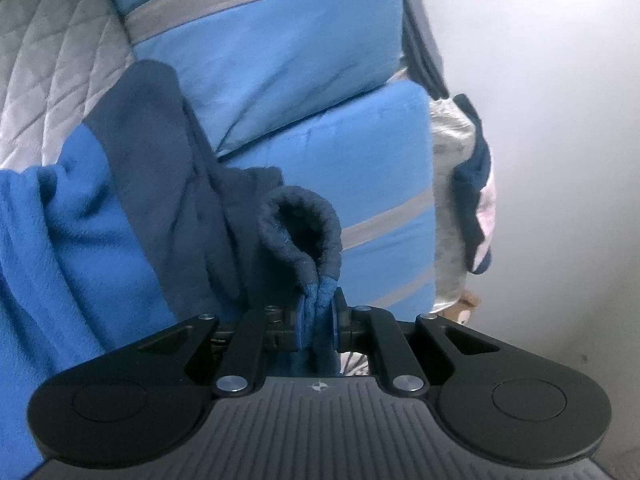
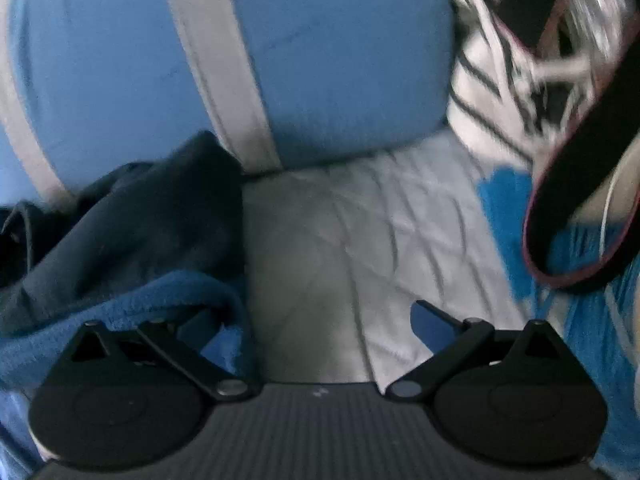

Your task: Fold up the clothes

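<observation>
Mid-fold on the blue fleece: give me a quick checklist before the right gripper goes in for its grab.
1. Left gripper clamped on the fleece garment: ok.
2. Pinch holds the navy cuff, folded over: ok.
3. Right gripper open, nothing between its jaws: ok.
4. Quilted cover ahead of it bare: ok.
5. Black strap hanging near its right finger: not ok.
6. Right view sharp enough to aim: not ok, blurred.

Each claw is built of matte black plastic. On the left claw (image 1: 316,326), two rounded lobes with circular discs are seen at 4 and 8 o'clock, joined by silver-headed pivot screws. A ribbed grey plate with a small crosshair mark is set between. The same build is shown by the right claw (image 2: 320,320).
</observation>
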Available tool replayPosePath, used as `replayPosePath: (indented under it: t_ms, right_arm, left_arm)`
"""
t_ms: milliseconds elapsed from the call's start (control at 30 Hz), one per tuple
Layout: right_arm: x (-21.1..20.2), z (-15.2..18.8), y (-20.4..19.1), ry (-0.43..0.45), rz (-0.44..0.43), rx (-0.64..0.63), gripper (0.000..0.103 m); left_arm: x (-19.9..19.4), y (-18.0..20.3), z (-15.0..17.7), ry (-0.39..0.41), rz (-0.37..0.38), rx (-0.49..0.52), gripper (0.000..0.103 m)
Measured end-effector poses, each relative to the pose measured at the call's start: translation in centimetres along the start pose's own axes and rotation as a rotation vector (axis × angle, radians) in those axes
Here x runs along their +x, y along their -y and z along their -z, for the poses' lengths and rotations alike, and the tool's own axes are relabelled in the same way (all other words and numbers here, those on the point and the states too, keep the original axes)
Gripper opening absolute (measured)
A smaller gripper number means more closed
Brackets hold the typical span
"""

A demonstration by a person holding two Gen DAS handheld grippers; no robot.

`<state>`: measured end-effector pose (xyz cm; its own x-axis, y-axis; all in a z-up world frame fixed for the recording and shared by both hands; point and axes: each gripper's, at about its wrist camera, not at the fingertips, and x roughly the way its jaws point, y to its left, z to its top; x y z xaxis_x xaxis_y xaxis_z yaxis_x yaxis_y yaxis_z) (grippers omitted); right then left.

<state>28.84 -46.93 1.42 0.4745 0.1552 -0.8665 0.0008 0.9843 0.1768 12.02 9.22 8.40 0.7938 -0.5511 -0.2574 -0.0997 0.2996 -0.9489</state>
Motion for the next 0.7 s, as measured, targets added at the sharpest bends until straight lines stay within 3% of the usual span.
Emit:
replayPosePath:
  t_ms: [167, 567, 667, 700]
  right_arm:
    - [0.2, 2.0, 0.5, 0.02, -0.049, -0.004, 0.103]
    - [-1.4, 8.4, -2.1, 0.221, -0.037, -0.438, 0.103]
    - [-0.7, 9.1, -3.4, 0.265, -0.013, -0.489, 0.099]
    - [-0.4, 9.2, -3.8, 0.277, -0.005, -0.51, 0.094]
  left_arm:
    - [0.2, -0.3, 0.0, -0.007, -0.006, -0.011, 0.012]
    - [0.2, -0.3, 0.0, -0.003, -0.004, -0.019, 0.012]
    - [0.1, -0.3, -0.1, -0.002, -0.005, -0.021, 0.012]
    - [0.0, -0.3, -0.2, 0.001, -0.003, -0.022, 0.012]
